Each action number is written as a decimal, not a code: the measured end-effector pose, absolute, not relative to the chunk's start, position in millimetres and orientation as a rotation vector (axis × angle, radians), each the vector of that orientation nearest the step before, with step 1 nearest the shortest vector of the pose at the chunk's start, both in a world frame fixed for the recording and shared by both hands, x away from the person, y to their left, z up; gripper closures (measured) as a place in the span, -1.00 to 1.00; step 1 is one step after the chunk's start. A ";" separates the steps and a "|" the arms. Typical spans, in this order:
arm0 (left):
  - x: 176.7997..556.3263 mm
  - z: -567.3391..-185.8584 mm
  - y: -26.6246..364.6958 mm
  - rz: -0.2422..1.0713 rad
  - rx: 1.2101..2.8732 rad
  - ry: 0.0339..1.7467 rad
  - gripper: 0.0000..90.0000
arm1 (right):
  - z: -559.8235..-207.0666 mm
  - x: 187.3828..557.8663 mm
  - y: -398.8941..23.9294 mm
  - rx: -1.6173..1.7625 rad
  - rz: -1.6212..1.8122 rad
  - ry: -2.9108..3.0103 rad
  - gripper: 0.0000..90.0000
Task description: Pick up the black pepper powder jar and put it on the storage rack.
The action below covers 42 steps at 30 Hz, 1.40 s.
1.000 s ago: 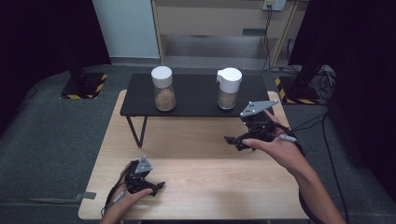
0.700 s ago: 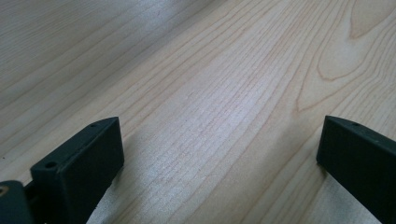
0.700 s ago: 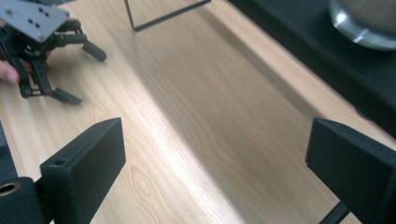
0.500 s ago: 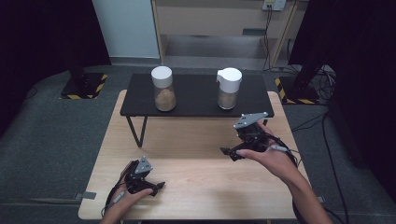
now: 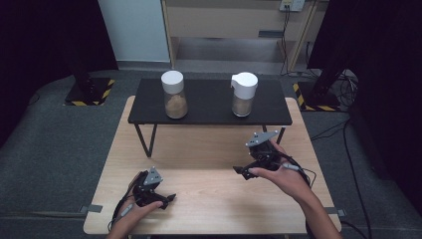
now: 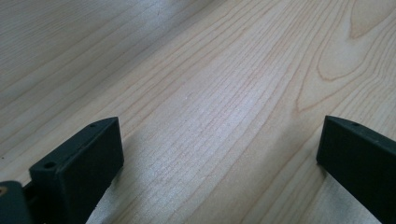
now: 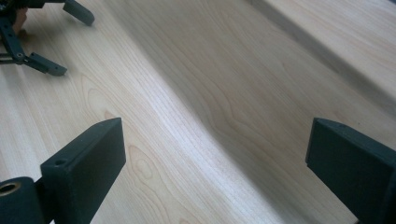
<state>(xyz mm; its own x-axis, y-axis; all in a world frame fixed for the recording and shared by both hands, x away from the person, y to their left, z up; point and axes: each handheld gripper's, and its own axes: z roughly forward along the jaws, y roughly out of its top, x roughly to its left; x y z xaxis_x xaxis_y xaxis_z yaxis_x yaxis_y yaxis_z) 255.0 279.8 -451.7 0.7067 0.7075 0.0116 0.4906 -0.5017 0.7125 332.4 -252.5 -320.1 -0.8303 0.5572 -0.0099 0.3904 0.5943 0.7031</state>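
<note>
- right gripper [image 5: 245,172]: jaws stand wide apart with nothing between them, just bare wood in the right gripper view. Held low over the right half of the table [image 5: 209,164], tips pointing towards the table's middle.
- left gripper [image 5: 166,200]: also spread wide and empty, resting low on the table near its front-left edge. The left gripper view shows wood grain between the jaws.
- Step, as I read it: idle or setup, with no approach to either jar committed.
- Nearest thing to the right gripper: spout-lid jar [image 5: 244,94], upright on the right part of the black shelf [image 5: 209,115], well apart from the jaws. Round-lid jar [image 5: 174,94] stands upright on the shelf's left part, well clear of the left gripper.
- Next move probably calls for lifting the right gripper above shelf height, turning it to face the jar, then closing on the glass body below the lid. The shelf edge sits in the way on a low approach.
- Pose: right hand [image 5: 278,174] comes in from the bottom right, forearm angled inward; left hand [image 5: 134,211] is at the bottom edge, wrist low.
</note>
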 end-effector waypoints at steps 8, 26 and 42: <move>254.7 -451.8 279.6 0.396 2.203 0.908 -1.00 | -339.1 329.3 -253.7 0.815 1.053 2.590 -0.87; 254.0 -451.8 279.3 0.398 2.203 0.912 -1.00 | -382.0 315.3 -263.6 0.850 1.014 2.599 -0.87; 253.7 -451.8 279.1 0.399 2.202 0.913 -1.00 | -417.3 300.8 -282.0 0.895 1.087 2.542 -0.88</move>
<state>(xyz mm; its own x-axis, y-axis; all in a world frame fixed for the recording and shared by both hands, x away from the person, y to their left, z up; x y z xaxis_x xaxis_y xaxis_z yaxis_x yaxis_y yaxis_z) 253.7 279.1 -451.8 0.7028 0.7113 0.0126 0.4927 -0.4994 0.7126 300.8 -282.0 -417.3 -0.7854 0.6185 0.0230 0.4439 0.5370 0.7174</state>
